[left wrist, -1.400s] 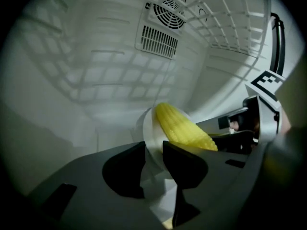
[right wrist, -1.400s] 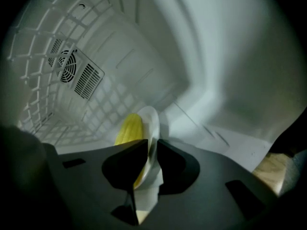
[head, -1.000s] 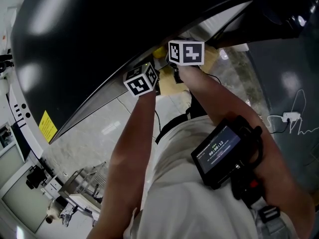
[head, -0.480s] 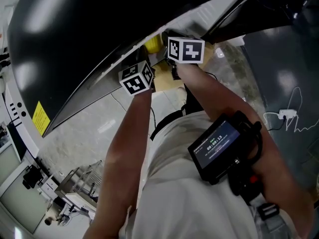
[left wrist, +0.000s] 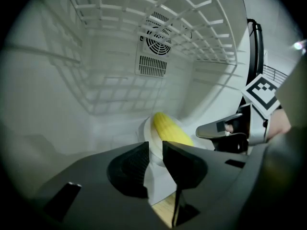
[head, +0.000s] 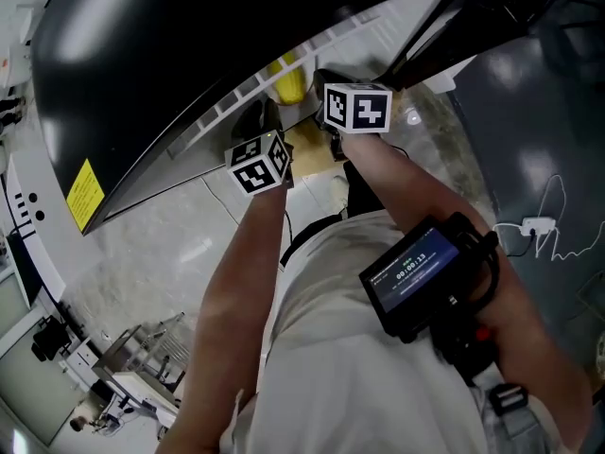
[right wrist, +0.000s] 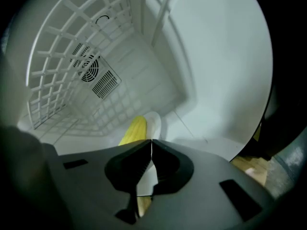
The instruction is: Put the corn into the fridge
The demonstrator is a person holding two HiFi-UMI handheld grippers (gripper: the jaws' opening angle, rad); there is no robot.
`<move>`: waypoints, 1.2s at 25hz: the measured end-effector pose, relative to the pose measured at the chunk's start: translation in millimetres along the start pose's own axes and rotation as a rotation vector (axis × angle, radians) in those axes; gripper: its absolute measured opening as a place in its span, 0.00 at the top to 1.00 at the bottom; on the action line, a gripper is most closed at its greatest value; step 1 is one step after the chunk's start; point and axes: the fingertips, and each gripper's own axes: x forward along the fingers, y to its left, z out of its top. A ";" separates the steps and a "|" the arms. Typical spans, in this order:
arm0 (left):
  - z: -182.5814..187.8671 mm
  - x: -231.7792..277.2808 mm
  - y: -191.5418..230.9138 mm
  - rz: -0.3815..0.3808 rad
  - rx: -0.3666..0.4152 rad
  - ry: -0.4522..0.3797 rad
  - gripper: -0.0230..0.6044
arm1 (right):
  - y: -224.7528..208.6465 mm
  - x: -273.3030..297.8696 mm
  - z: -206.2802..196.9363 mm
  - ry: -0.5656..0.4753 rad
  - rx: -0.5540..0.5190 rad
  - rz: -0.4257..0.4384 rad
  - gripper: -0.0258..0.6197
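Left tool [left wrist: 155, 145]: jaws nearly together, pinching the near rim of a white plate [left wrist: 147, 132]. Right tool [right wrist: 151, 142]: tips closed, apparently on the same rim from the other side, with white showing through the gap below the tips.

The corn [left wrist: 170, 131] lies on the plate, already inside the fridge [left wrist: 86, 90], below the wire shelf [left wrist: 182, 18]. I can't tell whether the plate touches the fridge floor yet.

My read of the step is setting the plate down:
- Hold both tools level so the cob doesn't roll.
- Lower until the plate sits flat.
- Open both tools together.
- Pull straight back, staying low under the shelf.

The corn's long axis runs from the tools toward the back wall with the fan grille [left wrist: 157, 38], roughly horizontal. Its far end sits just past the plate's middle. I can't tell tip from stalk end.
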 end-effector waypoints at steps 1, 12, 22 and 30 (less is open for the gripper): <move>-1.4 -1.0 -0.5 -0.009 -0.003 -0.001 0.81 | 1.0 -0.2 -0.9 0.001 -0.003 0.006 0.95; -13.6 -23.2 3.6 -0.070 -0.015 -0.025 0.95 | 25.7 -13.2 -11.4 0.022 -0.074 0.098 0.95; -6.3 -69.6 -20.7 -0.179 -0.035 -0.072 0.95 | 41.9 -64.3 -13.8 0.019 -0.167 0.161 0.95; -6.6 -105.3 -30.8 -0.226 -0.030 -0.125 0.95 | 62.3 -99.4 -10.3 -0.024 -0.240 0.226 0.95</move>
